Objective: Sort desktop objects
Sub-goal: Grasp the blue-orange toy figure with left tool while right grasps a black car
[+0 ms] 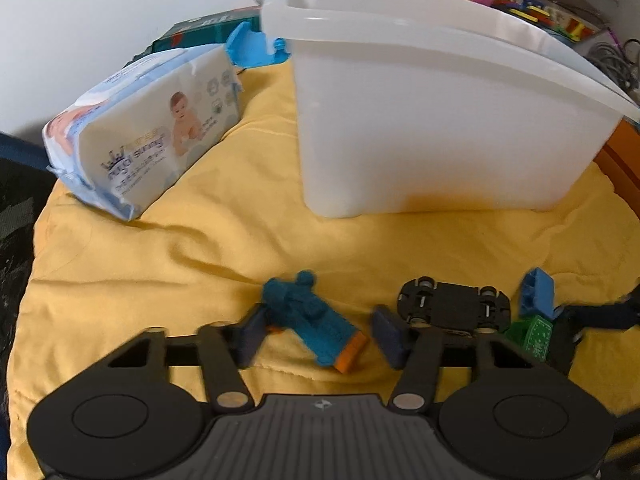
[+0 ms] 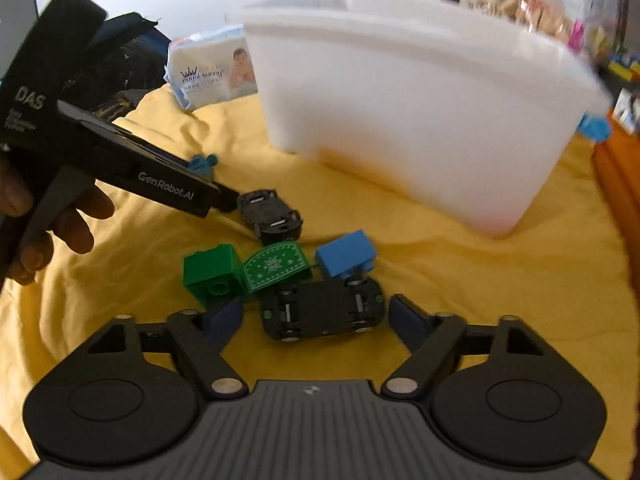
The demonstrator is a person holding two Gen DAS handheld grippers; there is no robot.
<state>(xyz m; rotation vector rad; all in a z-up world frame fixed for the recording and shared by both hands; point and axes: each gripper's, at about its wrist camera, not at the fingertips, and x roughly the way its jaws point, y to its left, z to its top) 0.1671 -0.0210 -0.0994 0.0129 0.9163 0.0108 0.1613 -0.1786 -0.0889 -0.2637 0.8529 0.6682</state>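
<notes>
On a yellow cloth [image 1: 200, 264] lie small toys before a white plastic bin [image 1: 420, 112]. My left gripper [image 1: 320, 334] is open, its fingers either side of a teal toy figure with an orange end [image 1: 316, 320]. An upturned black toy car [image 1: 454, 308] lies just right of it. My right gripper [image 2: 316, 320] is open around a second upturned black toy car [image 2: 320, 310]. A green block [image 2: 212, 274], a green patterned piece [image 2: 276, 266] and a blue block [image 2: 346, 254] touch that car's far side. The left gripper also shows in the right wrist view [image 2: 224, 200].
A pack of baby wipes [image 1: 148, 128] lies at the back left beside the bin. A blue clip [image 1: 252, 46] and a dark box [image 1: 204, 28] sit behind it. Shelves with bags and coloured toys [image 1: 532, 4] stand at the back right. An orange edge [image 1: 624, 152] lies to the right.
</notes>
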